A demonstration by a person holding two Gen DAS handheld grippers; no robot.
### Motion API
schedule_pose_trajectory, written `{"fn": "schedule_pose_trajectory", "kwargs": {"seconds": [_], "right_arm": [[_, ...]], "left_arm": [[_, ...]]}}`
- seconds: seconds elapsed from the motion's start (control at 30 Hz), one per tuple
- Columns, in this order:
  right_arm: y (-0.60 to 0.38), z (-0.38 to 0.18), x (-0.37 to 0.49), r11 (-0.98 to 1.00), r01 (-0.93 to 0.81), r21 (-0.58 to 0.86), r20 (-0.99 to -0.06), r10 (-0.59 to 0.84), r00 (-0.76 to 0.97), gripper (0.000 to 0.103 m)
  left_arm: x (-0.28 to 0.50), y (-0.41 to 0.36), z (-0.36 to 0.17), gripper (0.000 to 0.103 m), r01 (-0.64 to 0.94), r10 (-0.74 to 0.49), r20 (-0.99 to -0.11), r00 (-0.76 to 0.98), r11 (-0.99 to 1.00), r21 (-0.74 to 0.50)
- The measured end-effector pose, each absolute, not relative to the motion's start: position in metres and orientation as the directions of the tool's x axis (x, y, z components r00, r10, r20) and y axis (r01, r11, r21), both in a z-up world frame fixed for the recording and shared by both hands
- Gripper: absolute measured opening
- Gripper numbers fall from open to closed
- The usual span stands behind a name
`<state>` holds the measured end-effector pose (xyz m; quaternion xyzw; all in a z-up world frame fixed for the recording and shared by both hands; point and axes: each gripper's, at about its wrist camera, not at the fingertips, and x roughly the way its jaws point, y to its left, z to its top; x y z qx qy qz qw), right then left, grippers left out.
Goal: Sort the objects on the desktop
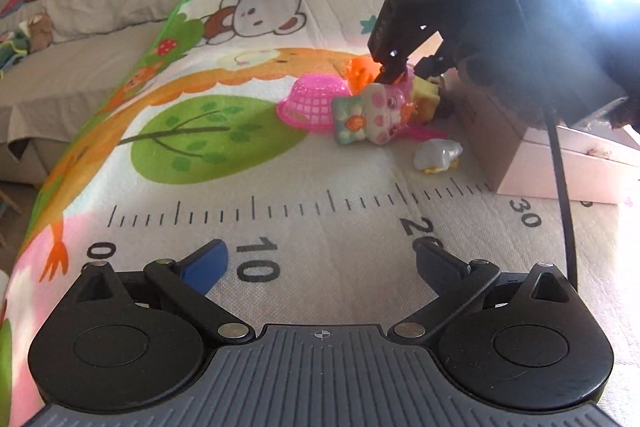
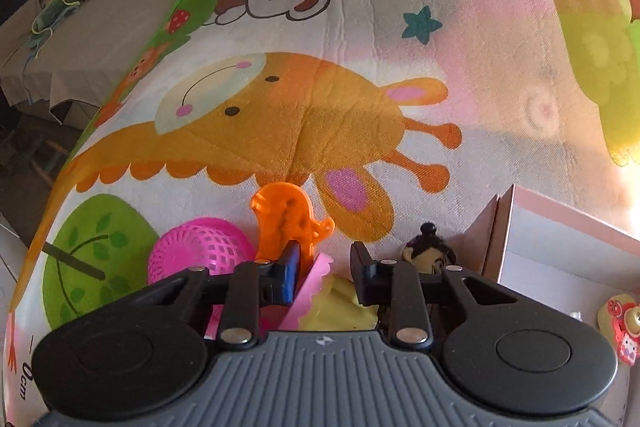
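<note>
Okay, right gripper (image 2: 325, 263) is hovering narrowed but gripping nothing over the toy pile, orange toy (image 2: 286, 217) standing upright at its 11 o'clock, touching the left pad, while left gripper (image 1: 322, 263) is idling wide, well apart.
</note>
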<state>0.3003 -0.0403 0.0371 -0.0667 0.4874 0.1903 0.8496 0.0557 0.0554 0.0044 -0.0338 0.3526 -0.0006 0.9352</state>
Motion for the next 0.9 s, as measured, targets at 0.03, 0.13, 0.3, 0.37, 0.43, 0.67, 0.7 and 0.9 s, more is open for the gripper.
{"fn": "schedule_pose_trajectory", "kwargs": {"seconds": [0.03,0.13,0.3,0.37,0.43,0.67,0.7,0.9], "right_arm": [[-0.04,0.038,0.293,0.915,-0.396,0.076,-0.854,0.265,0.447,0.025],[-0.04,0.04,0.267,0.896,-0.432,0.106,-0.859,0.302,0.415,0.024],[-0.036,0.042,0.209,0.844,-0.513,0.159,-0.861,0.373,0.347,0.023],[-0.039,0.041,0.19,0.825,-0.531,0.192,-0.859,0.403,0.315,0.023],[-0.044,0.038,0.17,0.81,-0.547,0.21,-0.86,0.419,0.291,0.023],[-0.073,0.048,0.109,0.79,-0.608,0.077,-0.817,0.399,0.415,0.027],[-0.079,0.052,0.101,0.791,-0.609,0.058,-0.802,0.4,0.443,0.033],[-0.117,0.056,0.074,0.801,-0.595,0.073,-0.754,0.435,0.492,0.05]], "left_arm": [[0.054,0.055,0.005,0.103,-0.017,-0.027,-0.659,0.752,0.998,-0.061],[0.05,0.054,0.006,0.103,-0.005,-0.035,-0.657,0.753,0.998,-0.059],[0.035,0.052,0.005,0.103,0.028,-0.057,-0.661,0.748,0.998,-0.054],[0.027,0.05,0.005,0.103,0.043,-0.067,-0.664,0.745,0.998,-0.053],[0.02,0.048,0.005,0.103,0.054,-0.072,-0.666,0.742,0.997,-0.047],[0.0,0.038,0.009,0.103,0.094,-0.09,-0.672,0.735,0.995,-0.029],[0.0,0.036,0.009,0.103,0.095,-0.089,-0.674,0.734,0.995,-0.028],[0.002,0.028,0.01,0.103,0.068,-0.052,-0.684,0.727,0.998,-0.003]]}}
